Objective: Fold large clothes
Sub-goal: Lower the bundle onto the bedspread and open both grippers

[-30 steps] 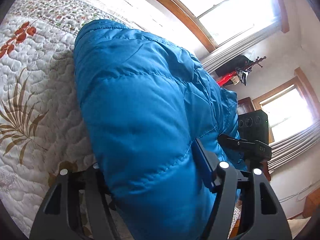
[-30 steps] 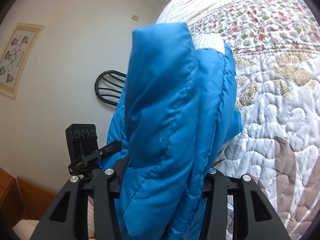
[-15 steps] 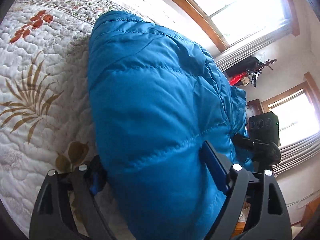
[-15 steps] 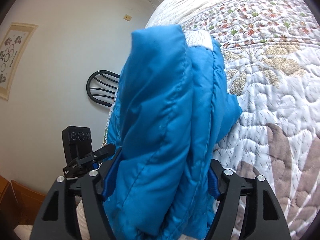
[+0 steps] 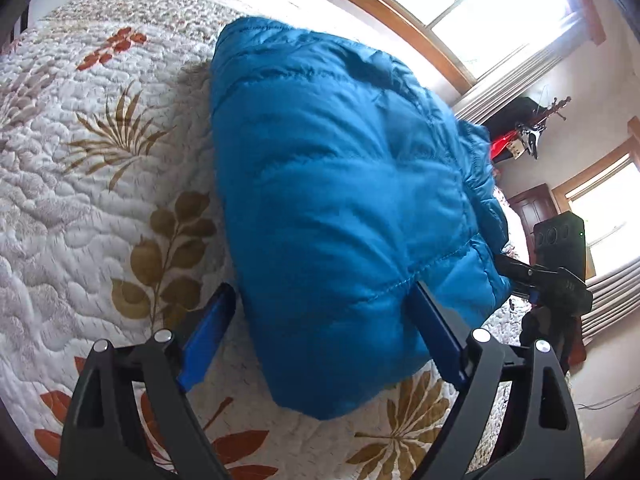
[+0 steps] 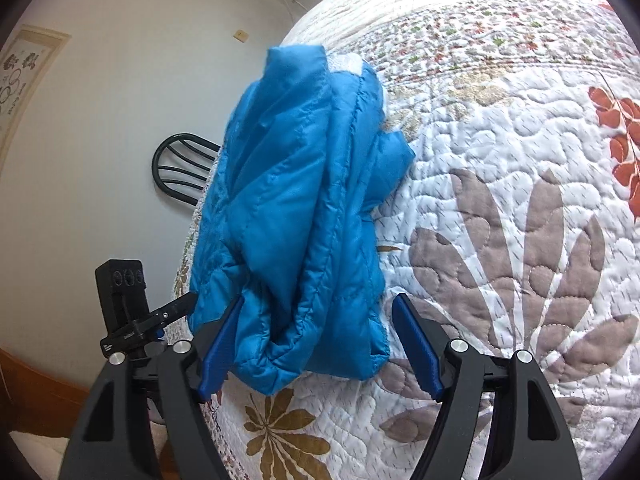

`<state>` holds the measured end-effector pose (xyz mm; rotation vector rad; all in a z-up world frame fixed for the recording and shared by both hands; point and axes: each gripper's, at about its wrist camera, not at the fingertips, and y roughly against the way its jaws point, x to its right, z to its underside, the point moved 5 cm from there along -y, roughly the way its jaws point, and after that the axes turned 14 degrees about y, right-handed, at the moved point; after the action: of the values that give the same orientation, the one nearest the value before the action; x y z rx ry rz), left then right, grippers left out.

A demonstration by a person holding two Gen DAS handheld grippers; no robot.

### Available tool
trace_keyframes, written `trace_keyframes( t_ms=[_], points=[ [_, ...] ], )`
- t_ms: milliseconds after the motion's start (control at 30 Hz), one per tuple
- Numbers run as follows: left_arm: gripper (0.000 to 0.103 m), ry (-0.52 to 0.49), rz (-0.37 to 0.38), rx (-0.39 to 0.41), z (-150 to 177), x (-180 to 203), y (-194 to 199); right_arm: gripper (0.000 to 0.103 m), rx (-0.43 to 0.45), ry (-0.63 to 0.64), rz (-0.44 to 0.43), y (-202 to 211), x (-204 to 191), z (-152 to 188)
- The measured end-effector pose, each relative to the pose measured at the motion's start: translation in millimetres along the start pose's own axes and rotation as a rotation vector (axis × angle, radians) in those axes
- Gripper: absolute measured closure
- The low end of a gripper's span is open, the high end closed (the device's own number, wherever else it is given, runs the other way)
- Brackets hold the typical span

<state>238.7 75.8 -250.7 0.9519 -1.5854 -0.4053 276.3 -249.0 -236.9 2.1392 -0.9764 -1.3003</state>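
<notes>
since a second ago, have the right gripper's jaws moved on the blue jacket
Yes. The right gripper has opened and backed off: its jaws, earlier clamped on the blue jacket, now stand apart, and more of the quilt shows below the jacket.

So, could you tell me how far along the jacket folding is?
Mostly done: the blue puffer jacket lies as a compact folded bundle on the quilt. Both the left tongs and right tongs are open, straddling its ends. Only backing away seems left.

Left gripper [image 5: 322,312]: lower centre of its frame, jaws spread wide, blue pads [image 5: 206,334] apart, gripping nothing. Right gripper [image 6: 320,340]: lower centre of its frame, jaws likewise spread wide, blue pads [image 6: 416,344] apart, gripping nothing.
</notes>
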Motion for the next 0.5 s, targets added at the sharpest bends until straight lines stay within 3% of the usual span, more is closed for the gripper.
trace_keyframes(
  t_ms=[167,300,433,500],
  points=[
    [0.012,0.022,-0.005,-0.011,0.6,-10.9,-11.9,0.028,-0.021,-0.048,0.017,-12.5,17.1,9.9],
    [0.012,0.019,-0.062,0.007,-1.4,-3.5,-4.9,0.029,-0.017,-0.038,0.056,-4.3,10.9,9.7],
    [0.013,0.002,-0.13,0.012,1.4,14.5,12.1,0.014,-0.012,0.002,0.152,13.7,-15.7,5.3],
    [0.013,-0.01,-0.16,0.02,6.6,22.7,22.3,0.012,-0.006,0.028,0.18,26.9,-30.6,6.9]
  ],
)
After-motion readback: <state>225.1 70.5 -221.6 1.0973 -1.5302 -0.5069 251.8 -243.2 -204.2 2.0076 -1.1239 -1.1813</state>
